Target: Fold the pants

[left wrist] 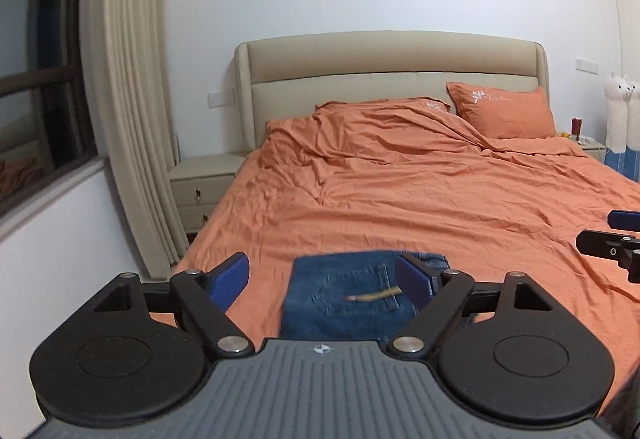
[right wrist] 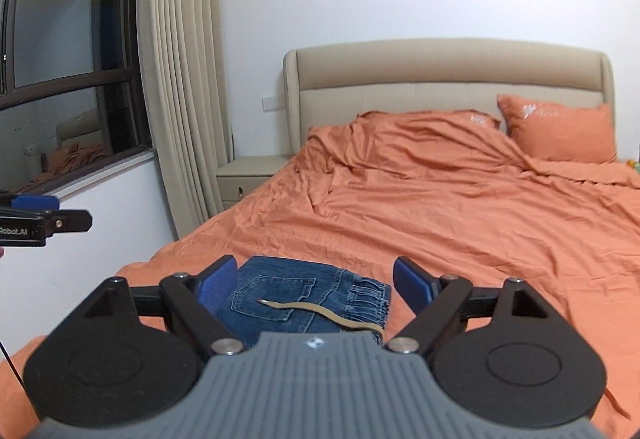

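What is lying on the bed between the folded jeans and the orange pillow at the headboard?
Only rumpled orange bedding lies between the folded jeans and the pillow; no other object shows there. Both wrist views show this.

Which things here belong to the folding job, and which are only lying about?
Job:
- folded jeans with tan drawstring
- left tongs, open
- right tongs, open

Lying about:
- orange pillow
- nightstand
- curtain
- plush toys
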{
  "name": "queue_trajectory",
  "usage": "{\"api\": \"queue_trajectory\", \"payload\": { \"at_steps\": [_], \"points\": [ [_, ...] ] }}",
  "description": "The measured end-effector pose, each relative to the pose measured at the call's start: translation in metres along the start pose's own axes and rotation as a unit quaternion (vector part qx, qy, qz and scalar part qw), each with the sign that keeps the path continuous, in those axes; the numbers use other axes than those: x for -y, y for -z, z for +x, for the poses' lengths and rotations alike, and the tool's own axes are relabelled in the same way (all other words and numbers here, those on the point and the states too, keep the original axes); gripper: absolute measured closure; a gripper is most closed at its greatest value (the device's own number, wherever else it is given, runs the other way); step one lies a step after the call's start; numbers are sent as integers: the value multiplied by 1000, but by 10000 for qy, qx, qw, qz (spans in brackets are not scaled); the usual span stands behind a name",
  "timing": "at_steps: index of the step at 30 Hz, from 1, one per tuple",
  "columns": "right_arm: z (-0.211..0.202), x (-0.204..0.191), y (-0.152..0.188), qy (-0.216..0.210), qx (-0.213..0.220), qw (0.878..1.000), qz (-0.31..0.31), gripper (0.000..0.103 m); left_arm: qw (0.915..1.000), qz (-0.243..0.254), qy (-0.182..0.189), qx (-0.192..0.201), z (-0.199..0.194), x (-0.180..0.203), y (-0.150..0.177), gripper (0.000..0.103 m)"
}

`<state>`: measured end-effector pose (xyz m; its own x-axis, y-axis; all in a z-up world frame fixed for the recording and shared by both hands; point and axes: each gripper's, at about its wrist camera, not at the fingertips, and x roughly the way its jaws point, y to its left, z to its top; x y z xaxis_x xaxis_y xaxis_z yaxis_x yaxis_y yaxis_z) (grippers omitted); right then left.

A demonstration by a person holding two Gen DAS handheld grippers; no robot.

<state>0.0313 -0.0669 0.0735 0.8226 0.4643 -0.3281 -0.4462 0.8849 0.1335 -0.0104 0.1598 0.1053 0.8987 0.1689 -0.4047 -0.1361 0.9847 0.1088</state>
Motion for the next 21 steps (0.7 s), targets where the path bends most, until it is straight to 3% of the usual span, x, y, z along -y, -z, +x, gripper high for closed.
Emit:
{"api": "queue_trajectory", "payload": {
  "at_steps": [7,12,17,21],
  "points": [
    [-6,-19,44,282,-128,9995,86,21,9987,-223,-195,-408,16,16,35,6],
    [32,-26,66,613,-560,9965,68,21,9963,-233,-134,-822,53,33,56,6],
    [68,-23,81,683,-1016,9925,39,21,9915,-316,96,-1255,81,44,75,6],
    [87,-17,91,754,-1239,9894,92,21,9894,-265,47,-1425,92,53,86,6]
  ]
}}
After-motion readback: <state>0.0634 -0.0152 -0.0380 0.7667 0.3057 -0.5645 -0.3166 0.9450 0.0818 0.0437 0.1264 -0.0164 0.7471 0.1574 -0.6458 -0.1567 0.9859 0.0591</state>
